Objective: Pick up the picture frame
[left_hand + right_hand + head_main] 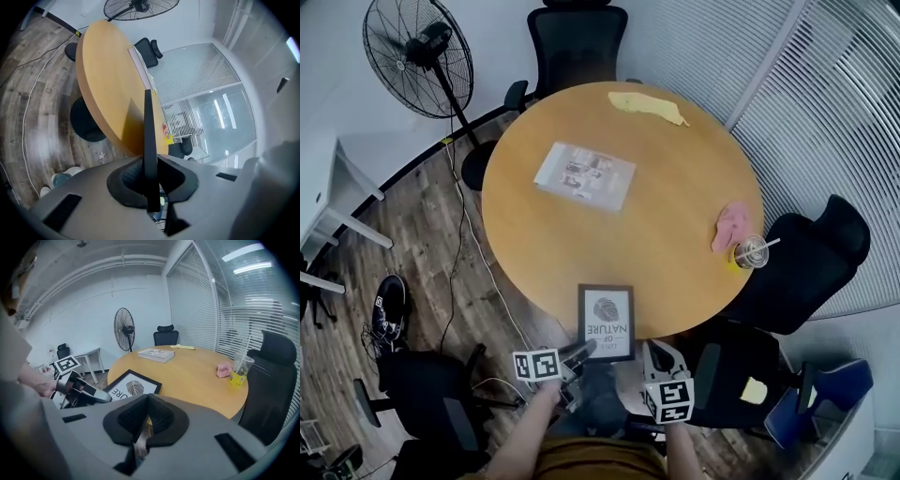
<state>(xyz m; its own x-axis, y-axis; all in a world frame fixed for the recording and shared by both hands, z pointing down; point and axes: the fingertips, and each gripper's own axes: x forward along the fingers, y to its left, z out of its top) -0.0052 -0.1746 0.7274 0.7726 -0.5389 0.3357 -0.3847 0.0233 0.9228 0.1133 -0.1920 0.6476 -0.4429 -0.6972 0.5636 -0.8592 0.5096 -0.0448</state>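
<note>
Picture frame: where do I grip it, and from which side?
The frame's thin near edge, from the person's side: it is flat and juts past the table's rim, so jaws fit above and below. The left hand-held gripper is clamped there.

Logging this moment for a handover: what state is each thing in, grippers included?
picture frame: face up, overhanging the near edge of the table.
left gripper: shut on the picture frame.
right gripper: shut, empty.
book: closed, lying flat.
cup: upright, straw in.
pink cloth: crumpled beside the cup.
yellow cloth: lying loose at the far edge.
</note>
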